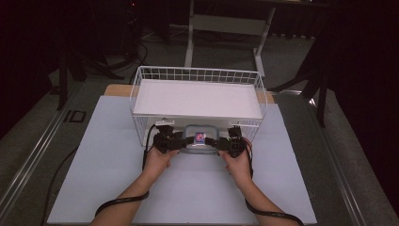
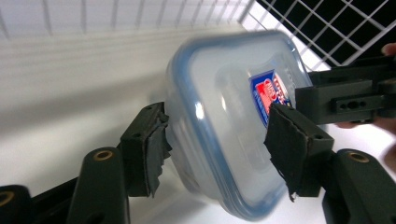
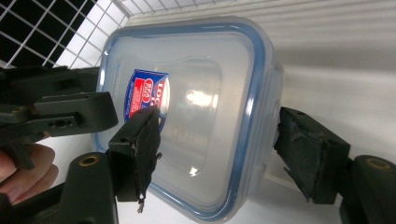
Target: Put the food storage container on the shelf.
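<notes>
We flank a box (image 1: 200, 139) before the basket (image 1: 141, 77): left gripper (image 2: 217, 144) and right gripper (image 3: 217, 154) apparently released.

A dim recording lab: black curtains, stand legs, floor cables around a white-topped table (image 1: 108, 155) (bearing a wire basket (image 1: 197, 75)).
</notes>
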Available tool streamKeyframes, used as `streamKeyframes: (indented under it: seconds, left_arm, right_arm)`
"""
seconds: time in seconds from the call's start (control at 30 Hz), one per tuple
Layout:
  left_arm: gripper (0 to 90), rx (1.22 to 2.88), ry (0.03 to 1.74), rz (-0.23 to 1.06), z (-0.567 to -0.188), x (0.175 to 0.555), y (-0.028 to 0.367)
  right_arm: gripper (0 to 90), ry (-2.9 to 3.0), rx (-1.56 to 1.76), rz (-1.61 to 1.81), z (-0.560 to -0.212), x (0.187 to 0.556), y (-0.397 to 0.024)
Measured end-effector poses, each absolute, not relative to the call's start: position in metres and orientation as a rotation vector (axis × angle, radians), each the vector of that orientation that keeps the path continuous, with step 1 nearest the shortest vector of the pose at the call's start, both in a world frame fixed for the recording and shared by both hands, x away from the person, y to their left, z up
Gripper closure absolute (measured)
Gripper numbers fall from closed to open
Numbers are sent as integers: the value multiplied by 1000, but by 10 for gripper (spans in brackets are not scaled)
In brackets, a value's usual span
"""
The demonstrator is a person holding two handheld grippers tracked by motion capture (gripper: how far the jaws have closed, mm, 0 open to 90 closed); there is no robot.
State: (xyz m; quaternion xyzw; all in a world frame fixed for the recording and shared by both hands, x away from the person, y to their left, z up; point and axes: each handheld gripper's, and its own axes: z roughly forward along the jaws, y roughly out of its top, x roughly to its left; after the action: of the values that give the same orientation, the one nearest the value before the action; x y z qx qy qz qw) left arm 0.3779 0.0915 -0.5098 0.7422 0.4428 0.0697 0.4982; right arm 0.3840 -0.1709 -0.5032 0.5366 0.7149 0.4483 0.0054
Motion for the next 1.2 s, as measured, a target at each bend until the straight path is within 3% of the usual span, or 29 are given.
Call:
streamKeyframes:
  seconds: [0.4, 0.5, 0.6, 1.07, 1.2]
  left_arm:
    - [399, 1759, 1151, 215, -511, 385, 89]
    - [399, 1791, 1110, 233, -509, 386, 89]
    - [413, 1804, 1085, 220, -507, 386, 91]
    - [414, 1798, 1066, 199, -500, 350, 107]
    - [413, 1819, 1052, 217, -502, 342, 111]
  right_arm:
    - [341, 2199, 1616, 1320, -497, 390, -166]
    - [348, 2200, 1671, 1302, -493, 385, -162]
    - [353, 2144, 1518, 1286, -495, 382, -163]
    - [356, 2160, 1430, 1330, -487, 348, -171]
    - [408, 2195, 1365, 1303, -489, 338, -167]
